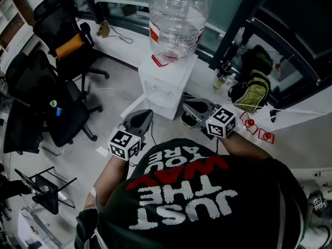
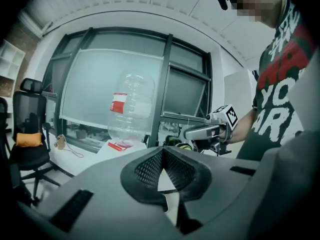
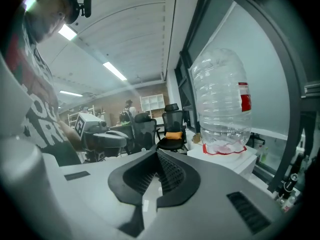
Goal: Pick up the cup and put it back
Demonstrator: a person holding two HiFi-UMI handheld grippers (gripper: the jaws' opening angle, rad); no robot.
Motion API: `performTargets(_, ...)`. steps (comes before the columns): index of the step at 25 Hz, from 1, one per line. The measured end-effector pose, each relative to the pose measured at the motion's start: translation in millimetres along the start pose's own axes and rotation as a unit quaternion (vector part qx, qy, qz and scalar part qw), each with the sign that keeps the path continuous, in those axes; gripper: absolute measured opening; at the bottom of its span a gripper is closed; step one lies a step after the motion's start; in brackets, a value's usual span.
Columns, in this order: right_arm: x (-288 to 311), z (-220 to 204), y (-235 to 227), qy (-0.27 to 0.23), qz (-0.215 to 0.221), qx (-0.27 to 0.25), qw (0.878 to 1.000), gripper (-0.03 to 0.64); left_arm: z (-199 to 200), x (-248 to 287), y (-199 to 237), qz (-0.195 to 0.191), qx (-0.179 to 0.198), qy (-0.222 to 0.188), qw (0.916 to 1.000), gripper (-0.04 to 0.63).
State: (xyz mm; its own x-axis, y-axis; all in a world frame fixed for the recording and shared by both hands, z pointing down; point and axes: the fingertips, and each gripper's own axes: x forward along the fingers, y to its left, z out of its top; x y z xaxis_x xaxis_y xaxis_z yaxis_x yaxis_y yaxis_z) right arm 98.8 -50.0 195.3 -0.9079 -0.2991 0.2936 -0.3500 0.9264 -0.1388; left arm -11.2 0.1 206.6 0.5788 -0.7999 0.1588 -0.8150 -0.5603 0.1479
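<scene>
No cup shows in any view. A white water dispenser (image 1: 165,84) stands in front of me, carrying a large clear bottle (image 1: 178,19) with a red label. My left gripper (image 1: 147,113) and right gripper (image 1: 188,107) are held side by side, pointing at the dispenser's lower front and apart from it. In the left gripper view the left gripper (image 2: 162,149) has its jaws meeting at the tip with nothing between them; the bottle (image 2: 131,106) is ahead to the left. In the right gripper view the right gripper (image 3: 157,153) is likewise shut and empty, with the bottle (image 3: 222,101) to the right.
Black office chairs (image 1: 57,87) stand at the left, one with an orange cushion (image 1: 70,45). A white ledge (image 1: 124,43) runs along the windows behind the dispenser. A green and black backpack (image 1: 254,90) and small bottles (image 1: 222,79) sit at the right.
</scene>
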Motion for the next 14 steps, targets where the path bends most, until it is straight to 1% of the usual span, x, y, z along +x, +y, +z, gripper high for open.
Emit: performTargets(14, -4.4, -6.6, 3.2, -0.001, -0.007, 0.002, 1.0, 0.032, -4.7, -3.7, 3.0, 0.005, -0.002, 0.002, 1.0, 0.008)
